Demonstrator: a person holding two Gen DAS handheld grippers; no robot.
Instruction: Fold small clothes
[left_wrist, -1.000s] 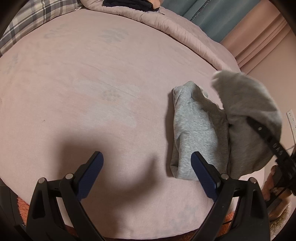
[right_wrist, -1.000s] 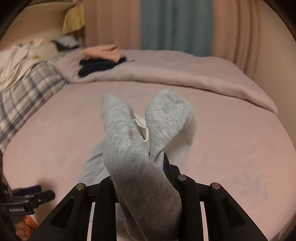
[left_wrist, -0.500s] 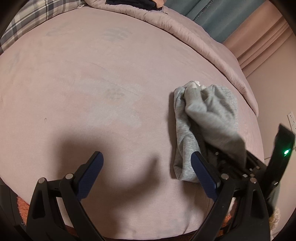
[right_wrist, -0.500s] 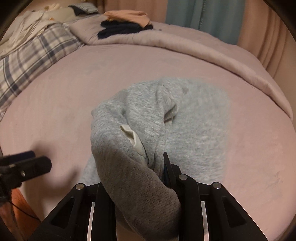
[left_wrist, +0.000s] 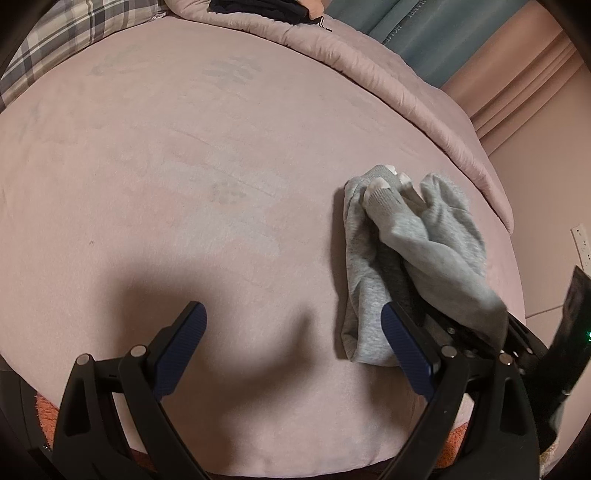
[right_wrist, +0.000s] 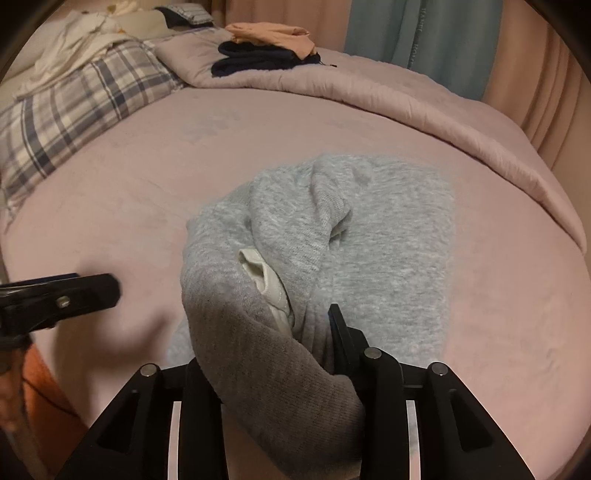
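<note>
On the bed (left_wrist: 221, 184), grey socks (left_wrist: 424, 236) now lowered.

Left claw (left_wrist: 291, 347) wide open, blue pads (left_wrist: 406, 347) apart, gripping nothing, hovering low over the bed (left_wrist: 184, 184). Right claw (right_wrist: 273, 332) clamped on grey garment (right_wrist: 295, 258), just right of left claw, over the bed's near edge.
</note>
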